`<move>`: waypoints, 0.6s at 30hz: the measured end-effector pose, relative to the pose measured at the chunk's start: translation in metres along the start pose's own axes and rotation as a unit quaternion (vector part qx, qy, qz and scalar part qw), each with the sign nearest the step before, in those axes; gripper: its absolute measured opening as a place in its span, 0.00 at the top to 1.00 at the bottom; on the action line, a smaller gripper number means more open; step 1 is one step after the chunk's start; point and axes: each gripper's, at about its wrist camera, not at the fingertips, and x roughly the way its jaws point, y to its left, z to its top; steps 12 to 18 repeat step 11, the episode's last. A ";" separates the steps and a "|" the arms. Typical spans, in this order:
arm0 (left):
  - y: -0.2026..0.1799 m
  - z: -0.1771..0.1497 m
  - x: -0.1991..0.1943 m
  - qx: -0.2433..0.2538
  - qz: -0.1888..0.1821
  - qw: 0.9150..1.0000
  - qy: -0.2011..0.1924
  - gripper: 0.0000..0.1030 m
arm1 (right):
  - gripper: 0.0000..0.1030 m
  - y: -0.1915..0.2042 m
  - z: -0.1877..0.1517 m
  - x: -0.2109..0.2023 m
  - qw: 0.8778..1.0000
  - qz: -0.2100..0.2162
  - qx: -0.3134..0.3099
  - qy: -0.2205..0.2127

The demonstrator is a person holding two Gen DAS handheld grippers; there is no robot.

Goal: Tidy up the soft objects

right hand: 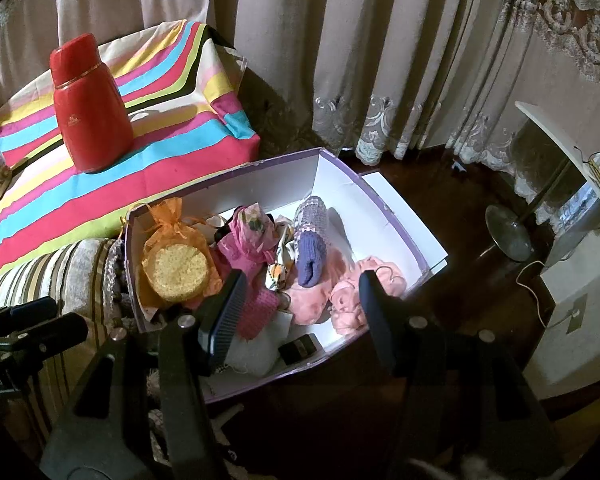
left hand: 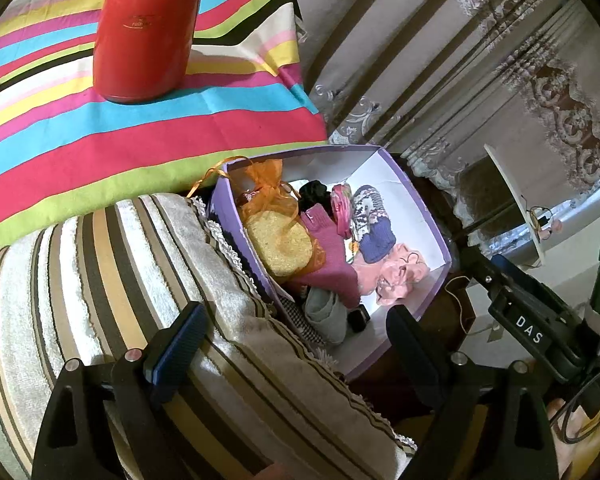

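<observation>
In the lavender-edged cardboard box (right hand: 384, 200), white inside and standing on dark floor beside the striped cushion (left hand: 100, 272), the soft goods lie heaped toward its left and middle: an orange organza pouch (right hand: 168, 236) holding a round yellow sponge (right hand: 176, 266), a magenta knit piece (left hand: 332, 248), a purple-and-white knitted sock (right hand: 310, 244), a salmon-pink ruffled cloth (right hand: 360, 292), a pink floral fabric roll (right hand: 248, 228), a pale grey-white cloth (left hand: 326, 312) and a small black box (right hand: 298, 348) near the front wall. Items beneath the heap are hidden; a black cloth (left hand: 312, 192) toward the rear cannot be identified. The far right end of the box floor is bare white. Left gripper (left hand: 296, 344): jaws spread wide, holding nothing, one finger over the cushion, the other over the box's near corner. Right gripper (right hand: 300, 308): jaws likewise wide apart, empty, poised above the box's front portion, fingers framing the magenta and salmon cloths; contact cannot be judged. Behind the box, a multicoloured striped cloth (right hand: 148, 152) bears a red flask (right hand: 90, 108), its top cut off in the left view. Beige embroidered curtains (right hand: 340, 60) hang behind; a lamp base (right hand: 508, 232) stands at right.
</observation>
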 end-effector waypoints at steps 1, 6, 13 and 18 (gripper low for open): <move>0.000 0.000 0.000 0.000 0.000 1.000 0.000 0.10 | 0.40 0.000 -0.001 0.001 1.000 0.000 0.000 0.000; -0.002 -0.001 0.001 0.002 0.001 1.000 -0.008 0.08 | 0.40 -0.002 -0.002 0.002 1.000 0.003 0.002 0.003; -0.011 0.000 0.004 0.020 -0.003 1.000 -0.006 0.01 | 0.40 -0.004 -0.002 0.004 1.000 0.002 0.003 0.004; -0.011 0.000 0.004 0.020 -0.003 1.000 -0.006 0.01 | 0.40 -0.004 -0.002 0.004 1.000 0.002 0.003 0.004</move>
